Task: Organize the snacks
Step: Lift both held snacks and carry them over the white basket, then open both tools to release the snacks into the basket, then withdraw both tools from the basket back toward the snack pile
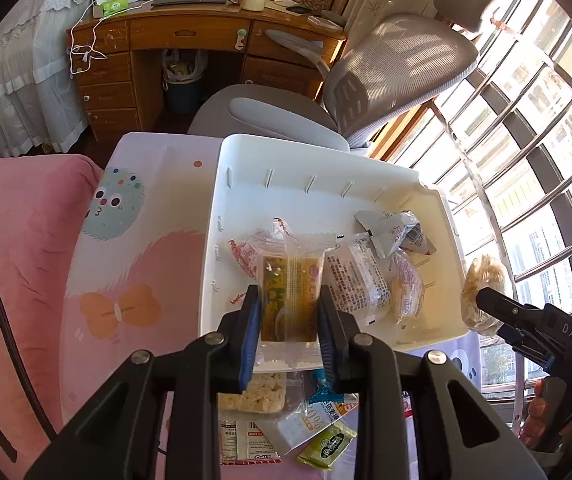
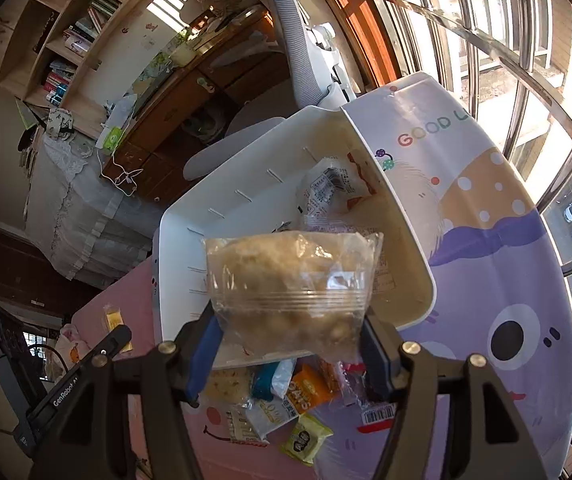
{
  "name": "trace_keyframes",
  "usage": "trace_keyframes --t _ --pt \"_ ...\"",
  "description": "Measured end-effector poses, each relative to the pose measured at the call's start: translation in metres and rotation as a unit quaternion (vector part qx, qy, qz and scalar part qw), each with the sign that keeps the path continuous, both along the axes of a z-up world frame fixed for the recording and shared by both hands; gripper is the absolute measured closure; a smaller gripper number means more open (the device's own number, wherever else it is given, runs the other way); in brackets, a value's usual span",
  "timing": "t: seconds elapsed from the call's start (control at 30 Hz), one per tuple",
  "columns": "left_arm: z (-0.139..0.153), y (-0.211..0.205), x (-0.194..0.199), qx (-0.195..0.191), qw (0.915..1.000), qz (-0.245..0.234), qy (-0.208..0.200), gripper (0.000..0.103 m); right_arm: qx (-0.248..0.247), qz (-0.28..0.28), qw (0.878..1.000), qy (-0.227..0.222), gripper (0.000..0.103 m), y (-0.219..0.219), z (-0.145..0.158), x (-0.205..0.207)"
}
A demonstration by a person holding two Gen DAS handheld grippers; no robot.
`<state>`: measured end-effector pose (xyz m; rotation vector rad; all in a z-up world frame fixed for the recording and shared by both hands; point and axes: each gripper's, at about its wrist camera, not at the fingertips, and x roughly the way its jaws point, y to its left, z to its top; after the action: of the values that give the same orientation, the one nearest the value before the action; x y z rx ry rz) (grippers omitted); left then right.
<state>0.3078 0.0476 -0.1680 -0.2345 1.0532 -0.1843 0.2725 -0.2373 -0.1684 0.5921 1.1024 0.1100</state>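
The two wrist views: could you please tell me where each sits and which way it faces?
Left wrist: rides the left claw, facing down at the white bin; a hand shows.
Right wrist: rides the right claw, facing down at its clear puffed-snack bag.
Shared: the bin and the loose snack pile.

home bedroom: wooden desk, mesh office chair, bookshelves, pink bedding.
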Motion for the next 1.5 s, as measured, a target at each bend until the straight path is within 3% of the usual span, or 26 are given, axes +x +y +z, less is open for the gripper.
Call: trace_keyframes --t 0.07,0.17,0.2,0.57,1.0,1.5 --pt "-0.003 -0.004 0.003 0.003 1.0000 -0.005 0.003 0.069 0.003 -0.002 1.000 0.009 0.036 0.000 -0.005 0.002" --pt "-0.004 -0.008 0.005 0.014 0.9998 -0.009 0.009 0.041 0.001 -0.010 1.000 0.018 0.030 -0.002 -0.010 0.003" --pt "-0.003 -0.010 0.005 0.017 0.9998 -0.009 0.008 0.040 0.000 -0.010 1.000 0.019 0.029 -0.002 -0.010 0.003" --pt "0.014 -0.010 -0.015 0.016 0.9999 0.000 0.000 0.039 -0.002 -0.007 1.000 0.011 0.028 -0.011 -0.001 -0.010" --pt "0.051 -0.005 -0.085 0.012 0.9986 0.046 -0.022 0.039 -0.015 0.053 0.998 -0.032 0.028 -0.008 0.035 -0.054" --pt "0.033 0.001 -0.166 0.020 0.9942 0.105 0.013 0.039 -0.060 0.160 0.984 -0.047 0.028 0.009 0.024 -0.110"
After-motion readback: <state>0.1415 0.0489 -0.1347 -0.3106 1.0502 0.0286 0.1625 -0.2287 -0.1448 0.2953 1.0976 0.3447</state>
